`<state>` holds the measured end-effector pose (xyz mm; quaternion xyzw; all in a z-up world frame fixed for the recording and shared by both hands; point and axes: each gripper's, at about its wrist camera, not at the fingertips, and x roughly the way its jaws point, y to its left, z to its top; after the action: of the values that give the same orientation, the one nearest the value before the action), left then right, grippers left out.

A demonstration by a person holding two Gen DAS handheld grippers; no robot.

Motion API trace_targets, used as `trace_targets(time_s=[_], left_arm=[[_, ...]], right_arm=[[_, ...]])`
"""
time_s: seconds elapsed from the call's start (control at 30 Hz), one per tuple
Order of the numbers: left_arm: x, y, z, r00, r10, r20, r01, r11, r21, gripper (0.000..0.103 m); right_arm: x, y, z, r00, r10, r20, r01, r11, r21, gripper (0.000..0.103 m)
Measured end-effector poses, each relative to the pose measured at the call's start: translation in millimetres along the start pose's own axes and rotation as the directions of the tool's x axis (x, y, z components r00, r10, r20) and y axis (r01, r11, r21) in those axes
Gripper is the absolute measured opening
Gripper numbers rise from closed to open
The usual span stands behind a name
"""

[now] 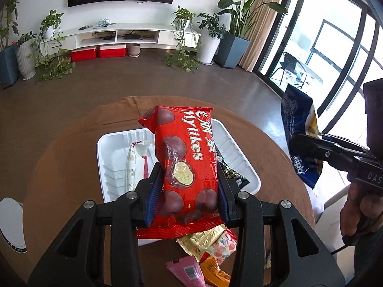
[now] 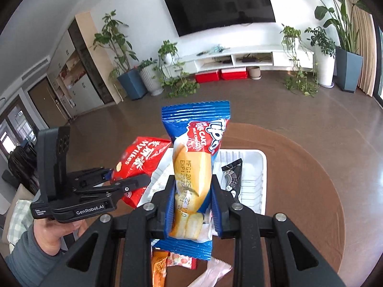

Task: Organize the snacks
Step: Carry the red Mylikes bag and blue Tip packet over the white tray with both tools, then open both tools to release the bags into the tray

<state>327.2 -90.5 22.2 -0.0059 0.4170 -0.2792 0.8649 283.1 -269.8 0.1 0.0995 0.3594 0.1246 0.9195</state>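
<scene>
Left hand-held gripper [image 1: 189, 191]: black frame, blue ribbed pads, pinching a glossy red plastic packet of chocolate-coated biscuits printed "Mylikes" [image 1: 184, 165] by its two long edges, the packet standing up from the pads and lifted clear of the round brown worktop [image 1: 59, 167]. Right hand-held gripper [image 2: 192, 203]: same build, pinching a blue-ended plastic wrapper of yellow roll cake marked "Tipo" [image 2: 194, 167] across its middle, likewise raised above the worktop. Beyond and beneath both held packets: a white ribbed plastic tray [image 1: 112, 157] resting on the worktop. Inside the tray, left of the red packet: a slim white wrapped bar with a red stripe [image 1: 135, 165]; right of it: a black patterned sachet [image 1: 231, 172], lying against the tray's ribbed side. Beneath the left hand-held gripper, on the worktop nearer than the tray: a gold foil wrapper [image 1: 203, 239], a peach-printed packet [image 1: 225, 246], an orange packet [image 1: 213, 270] and a pink wrapper [image 1: 186, 270], loosely overlapping. Off to its right: the right hand-held gripper with its blue wrapper, a hand [image 1: 359, 210] at its grip.
</scene>
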Motion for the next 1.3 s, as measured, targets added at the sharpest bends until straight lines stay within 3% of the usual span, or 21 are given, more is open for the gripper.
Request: trace_targets(time_s=[0.57, 1.0, 1.3], left_arm=[[128, 30, 6, 0.994, 0.03, -0.11, -0.03, 1.0, -0.001, 0.038], [190, 46, 8, 0.987, 0.051, -0.154, -0.051, 0.999, 0.0, 0.039], [206, 51, 11, 0.986, 0.058, -0.155, -0.057, 0.998, 0.008, 0.056]], right_arm=[[110, -20, -1, 0.978, -0.045, -0.203, 0.045, 0.999, -0.006, 0.029], [152, -36, -12, 0.951, -0.11, -0.288, 0.103, 0.994, -0.04, 0.029], [157, -43, -18, 0.949, -0.106, -0.298, 0.102, 0.994, -0.029, 0.03]])
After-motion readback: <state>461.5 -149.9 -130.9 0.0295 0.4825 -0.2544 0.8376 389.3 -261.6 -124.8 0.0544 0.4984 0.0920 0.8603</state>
